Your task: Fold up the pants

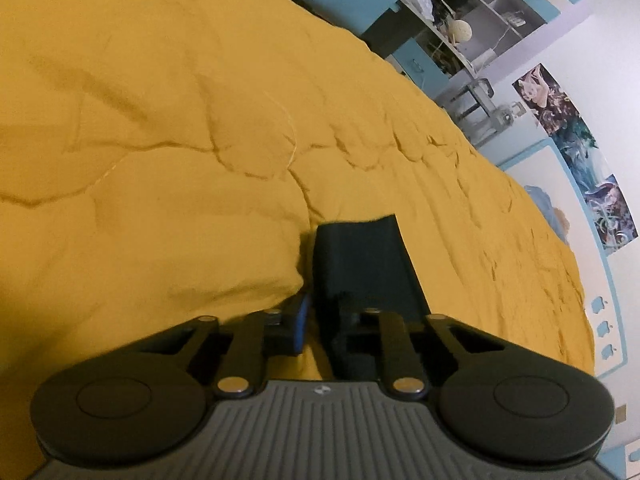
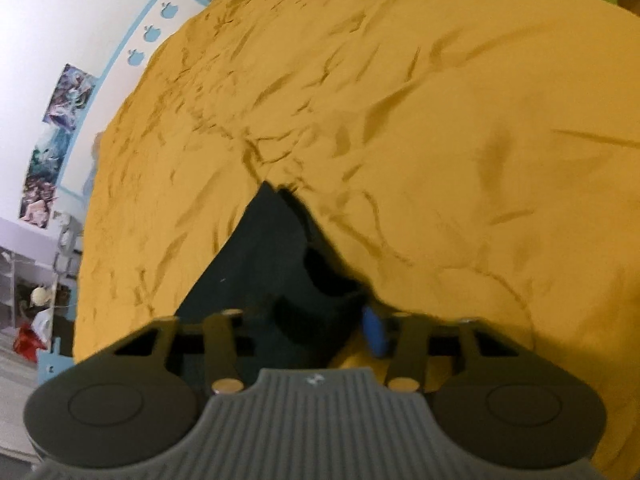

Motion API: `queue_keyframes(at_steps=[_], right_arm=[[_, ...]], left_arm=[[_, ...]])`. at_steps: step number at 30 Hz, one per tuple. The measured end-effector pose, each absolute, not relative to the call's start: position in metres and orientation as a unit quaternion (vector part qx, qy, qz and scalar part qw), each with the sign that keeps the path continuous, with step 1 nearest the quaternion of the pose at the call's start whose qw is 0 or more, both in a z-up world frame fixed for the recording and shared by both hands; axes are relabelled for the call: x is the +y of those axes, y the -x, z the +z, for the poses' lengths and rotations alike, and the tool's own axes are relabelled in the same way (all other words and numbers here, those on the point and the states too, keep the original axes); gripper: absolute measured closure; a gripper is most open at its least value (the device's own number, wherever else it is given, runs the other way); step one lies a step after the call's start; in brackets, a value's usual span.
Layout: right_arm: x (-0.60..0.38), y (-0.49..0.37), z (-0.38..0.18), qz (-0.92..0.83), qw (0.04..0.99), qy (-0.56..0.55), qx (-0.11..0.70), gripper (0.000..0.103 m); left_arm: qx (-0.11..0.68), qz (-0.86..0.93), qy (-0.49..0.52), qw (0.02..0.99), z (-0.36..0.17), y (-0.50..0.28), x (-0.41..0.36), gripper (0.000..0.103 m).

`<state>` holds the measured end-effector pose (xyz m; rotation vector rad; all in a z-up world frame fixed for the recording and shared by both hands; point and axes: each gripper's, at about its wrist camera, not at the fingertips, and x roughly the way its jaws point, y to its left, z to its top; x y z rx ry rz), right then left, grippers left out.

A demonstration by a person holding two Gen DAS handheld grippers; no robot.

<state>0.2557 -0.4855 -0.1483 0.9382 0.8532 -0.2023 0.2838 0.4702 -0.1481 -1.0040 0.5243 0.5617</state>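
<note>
Dark pants (image 1: 360,256) lie on a yellow bedspread (image 1: 160,120). In the left wrist view a narrow strip of them runs forward from my left gripper (image 1: 320,320). Its blue pad (image 1: 302,320) presses against the cloth from the left, and the other finger is hidden behind the fabric. In the right wrist view the pants (image 2: 264,248) form a dark wedge on the bedspread (image 2: 440,120), bunched into my right gripper (image 2: 340,320). Its blue pad (image 2: 374,332) sits against the cloth's right side, and the left finger is covered by it.
Beyond the wrinkled bedspread stand a light-blue headboard (image 1: 608,320), cluttered shelves (image 1: 460,12) and a white wall with posters (image 1: 560,120). The right wrist view shows the headboard (image 2: 132,40) and posters (image 2: 60,112) at the left.
</note>
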Motion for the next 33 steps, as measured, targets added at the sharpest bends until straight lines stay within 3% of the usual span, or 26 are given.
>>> queue_keyframes(at_steps=[5, 9, 10, 13, 18, 20, 22, 28, 33], right_arm=[[-0.485, -0.261, -0.135, -0.089, 0.825, -0.392, 0.397, 0.097], [-0.484, -0.266, -0.149, -0.093, 0.821, -0.355, 0.438, 0.093], [-0.482, -0.266, -0.144, -0.089, 0.827, -0.343, 0.436, 0.089], [-0.476, -0.265, -0.119, -0.091, 0.86, -0.273, 0.422, 0.059], [-0.461, -0.268, -0.084, -0.072, 0.893, -0.2, 0.398, 0.051], [-0.449, -0.271, -0.08, -0.046, 0.899, -0.183, 0.395, 0.041], [-0.438, -0.271, -0.078, -0.015, 0.903, -0.172, 0.393, 0.041], [-0.407, -0.278, -0.085, 0.081, 0.888, -0.214, 0.4, 0.041], [-0.393, -0.273, -0.094, 0.11, 0.878, -0.222, 0.411, 0.041]], left_arm=[[0.276, 0.283, 0.404, 0.825, -0.121, -0.301, 0.46, 0.1], [0.292, 0.298, 0.355, 0.836, -0.098, -0.314, 0.445, 0.1], [0.286, 0.297, 0.342, 0.844, -0.088, -0.316, 0.438, 0.1], [0.258, 0.269, 0.296, 0.88, -0.054, -0.317, 0.405, 0.101], [0.23, 0.205, 0.14, 0.941, 0.006, -0.322, 0.308, 0.101], [0.223, 0.185, 0.079, 0.954, 0.021, -0.323, 0.264, 0.101], [0.219, 0.168, 0.008, 0.961, 0.03, -0.326, 0.217, 0.101], [0.208, 0.101, -0.162, 0.959, 0.013, -0.321, 0.083, 0.101], [0.253, 0.007, -0.272, 0.928, -0.055, -0.306, -0.009, 0.101]])
